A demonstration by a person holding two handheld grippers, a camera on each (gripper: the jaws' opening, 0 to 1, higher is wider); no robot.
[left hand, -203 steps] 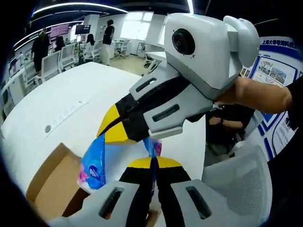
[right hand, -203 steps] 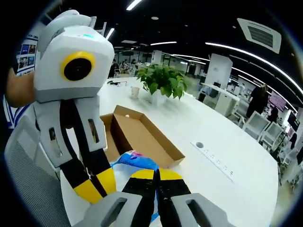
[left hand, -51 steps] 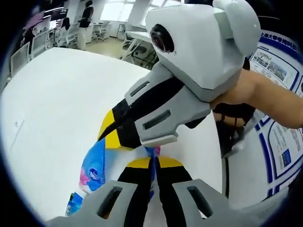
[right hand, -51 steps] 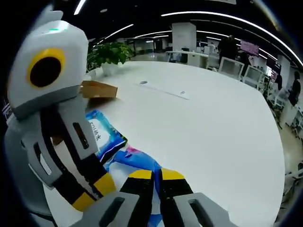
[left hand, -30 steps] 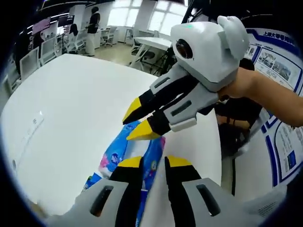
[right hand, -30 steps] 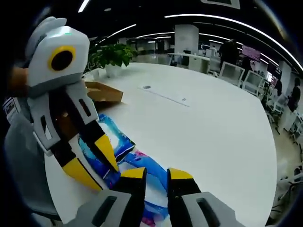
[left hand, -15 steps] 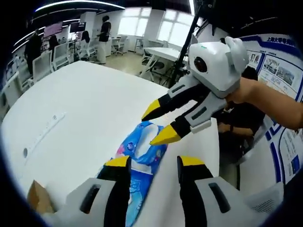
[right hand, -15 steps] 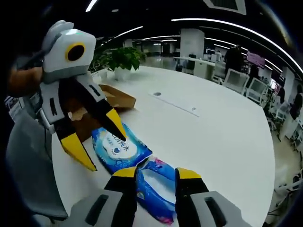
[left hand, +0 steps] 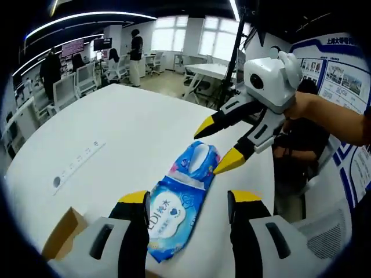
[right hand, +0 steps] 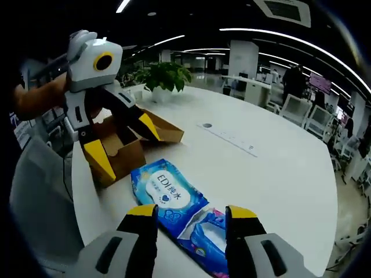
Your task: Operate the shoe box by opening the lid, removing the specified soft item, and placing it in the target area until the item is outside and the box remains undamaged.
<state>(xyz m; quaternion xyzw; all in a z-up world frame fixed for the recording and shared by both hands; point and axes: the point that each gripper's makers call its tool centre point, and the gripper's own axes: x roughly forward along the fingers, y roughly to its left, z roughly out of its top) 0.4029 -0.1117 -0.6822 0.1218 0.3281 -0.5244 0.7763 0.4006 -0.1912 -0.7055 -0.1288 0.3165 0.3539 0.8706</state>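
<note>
Both grippers have let go within the last second or so. Earlier each pair of fingers was pinched shut on the blue plastic pack of wet wipes (left hand: 177, 211), lifted over the white round surface (left hand: 110, 145); now the pack lies flat on that surface, loose, with nothing gripping it. The soft item is out and set down, so the placing step looks done, provided this spot counts as the target area.

In the left gripper view, the left gripper (left hand: 186, 200) has its yellow-tipped fingers (left hand: 134, 198) spread wide, one on each side of the near end of the pack, clear of it as far as can be seen. The right gripper (left hand: 220, 145) hangs just beyond the far, pink-printed end of the pack, its fingers also wide apart and empty.

In the right gripper view, the right gripper (right hand: 188, 211) straddles the pack (right hand: 174, 200) without closing on it. The brown cardboard shoe box (right hand: 130, 142) sits just beside the pack, lid open, no visible tear or crush. The left gripper (right hand: 124, 142) hovers over the box, fingers parted.
</note>
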